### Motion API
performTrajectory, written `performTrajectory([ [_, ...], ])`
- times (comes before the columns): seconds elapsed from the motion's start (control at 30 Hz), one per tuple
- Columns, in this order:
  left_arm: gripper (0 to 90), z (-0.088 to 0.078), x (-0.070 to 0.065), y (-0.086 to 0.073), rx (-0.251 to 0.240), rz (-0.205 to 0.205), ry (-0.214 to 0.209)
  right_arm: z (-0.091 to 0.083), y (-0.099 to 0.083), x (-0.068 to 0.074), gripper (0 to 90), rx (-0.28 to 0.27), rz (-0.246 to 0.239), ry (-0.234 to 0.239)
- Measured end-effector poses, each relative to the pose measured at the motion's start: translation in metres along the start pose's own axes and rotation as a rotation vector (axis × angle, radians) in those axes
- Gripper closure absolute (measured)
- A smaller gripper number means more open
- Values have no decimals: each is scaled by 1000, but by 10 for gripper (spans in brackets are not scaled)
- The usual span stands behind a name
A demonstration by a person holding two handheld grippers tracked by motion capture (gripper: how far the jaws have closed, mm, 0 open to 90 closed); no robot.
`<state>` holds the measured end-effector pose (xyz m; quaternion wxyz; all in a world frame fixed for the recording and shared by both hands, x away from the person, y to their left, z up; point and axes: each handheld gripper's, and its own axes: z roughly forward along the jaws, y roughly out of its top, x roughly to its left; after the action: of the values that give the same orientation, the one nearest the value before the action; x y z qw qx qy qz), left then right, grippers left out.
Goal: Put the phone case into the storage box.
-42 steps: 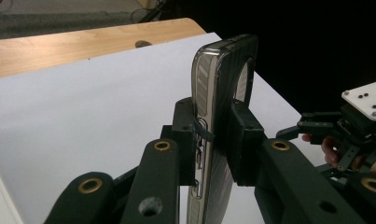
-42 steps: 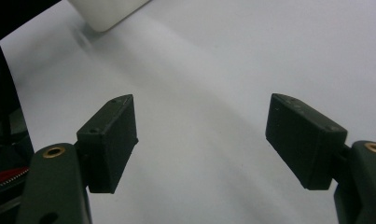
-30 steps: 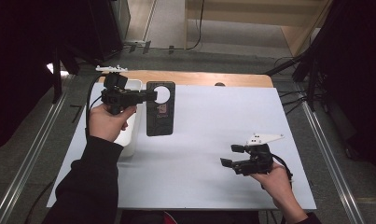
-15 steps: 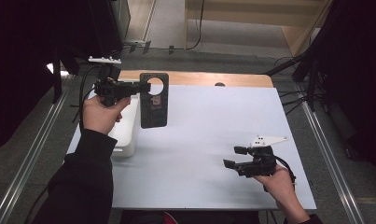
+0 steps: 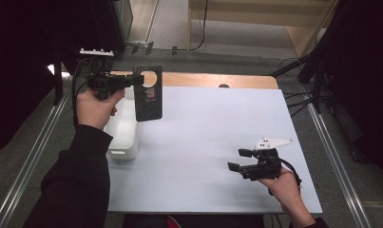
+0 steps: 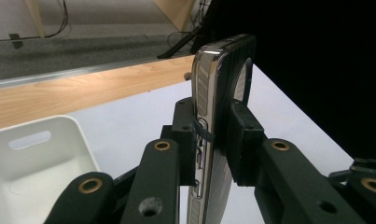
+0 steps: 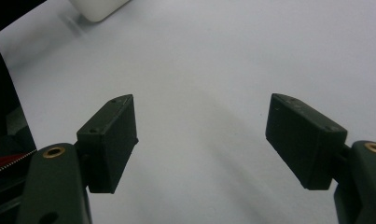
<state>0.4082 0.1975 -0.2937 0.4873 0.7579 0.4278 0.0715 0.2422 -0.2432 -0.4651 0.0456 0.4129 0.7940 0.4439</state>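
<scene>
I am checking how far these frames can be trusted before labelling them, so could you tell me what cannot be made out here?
- Phone case: the small print on its back is too small to read in the high view.
- White bin: the left forearm covers part of it in the high view; the left gripper view's edge cuts it off.
- Phone case's lower end: hidden behind the left gripper in its own view.
- Right gripper: open over the bare table.

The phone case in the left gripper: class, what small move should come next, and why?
Probably carry the phone case left and down toward the white bin. The left gripper clamps it near its top and it hangs clear of the table, beside the bin's edge. The right gripper waits open, apart.
</scene>
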Motion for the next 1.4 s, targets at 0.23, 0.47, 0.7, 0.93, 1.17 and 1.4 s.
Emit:
performTrajectory([
  [0.23, 752, -5, 11, 7, -27, -6, 28, 0, 0, 0, 240, -1, 0, 2],
  [0.47, 752, -8, 20, 12, -48, -3, 62, 1, 0, 0, 240, -2, 0, 3],
  [0.7, 751, -11, 30, 16, -63, -10, 86, 1, 0, -1, 240, -3, 2, 3],
  [0.93, 751, -14, 39, 16, -80, -23, 102, 0, 0, -1, 240, -7, 1, 2],
  [1.17, 751, -17, 46, 19, -89, -1, 146, 0, 0, 0, 240, -6, 1, 4],
  [1.4, 750, -19, 57, 20, -88, -3, 178, 0, 0, -1, 240, -8, 2, 8],
])
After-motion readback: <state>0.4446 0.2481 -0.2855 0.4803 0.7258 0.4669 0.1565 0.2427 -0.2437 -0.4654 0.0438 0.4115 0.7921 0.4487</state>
